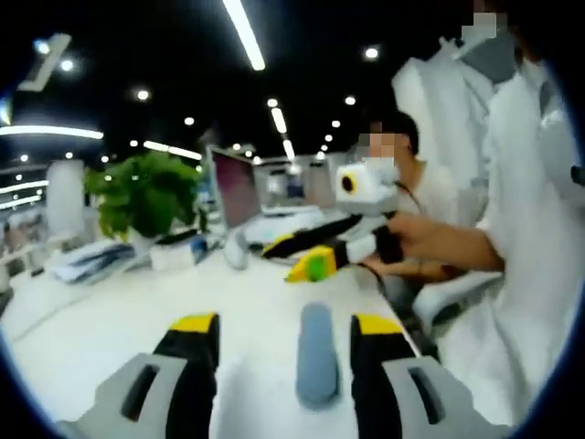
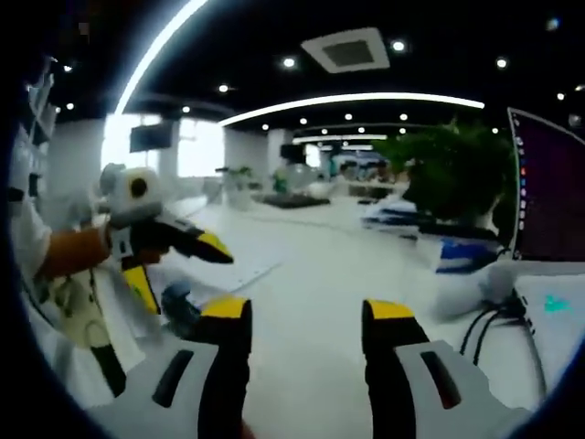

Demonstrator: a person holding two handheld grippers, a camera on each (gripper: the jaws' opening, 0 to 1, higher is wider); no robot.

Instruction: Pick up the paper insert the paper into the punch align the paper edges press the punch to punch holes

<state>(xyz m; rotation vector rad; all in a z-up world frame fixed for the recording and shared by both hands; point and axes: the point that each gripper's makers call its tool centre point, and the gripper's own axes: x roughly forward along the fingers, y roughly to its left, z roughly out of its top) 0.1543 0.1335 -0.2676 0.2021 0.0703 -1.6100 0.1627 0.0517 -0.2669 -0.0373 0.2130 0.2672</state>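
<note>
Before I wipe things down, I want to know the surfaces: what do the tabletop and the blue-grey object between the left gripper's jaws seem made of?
The tabletop looks like smooth white laminate or coated board; it catches a soft sheen from the ceiling lights. The blue-grey object looks like matte moulded plastic, rounded, with no glare. Blur leaves both open.

Left gripper [image 1: 284,352]: above the table [image 1: 110,320], jaws apart.
Between the left jaws: a punch [image 1: 316,352], lying on the table, touching neither jaw.
Beyond the left jaws, to the right: the right gripper [image 1: 297,261], in a hand [image 1: 411,240].
Far left of the left jaws: a plant [image 1: 146,192]; a laptop [image 1: 233,187] just right of it.
Right gripper, own view [image 2: 306,352]: over the table, jaws apart.
Left of the right jaws: the left gripper [image 2: 178,261].
Right of the right jaws: cables [image 2: 489,334], with a screen [image 2: 548,187] behind.
</note>
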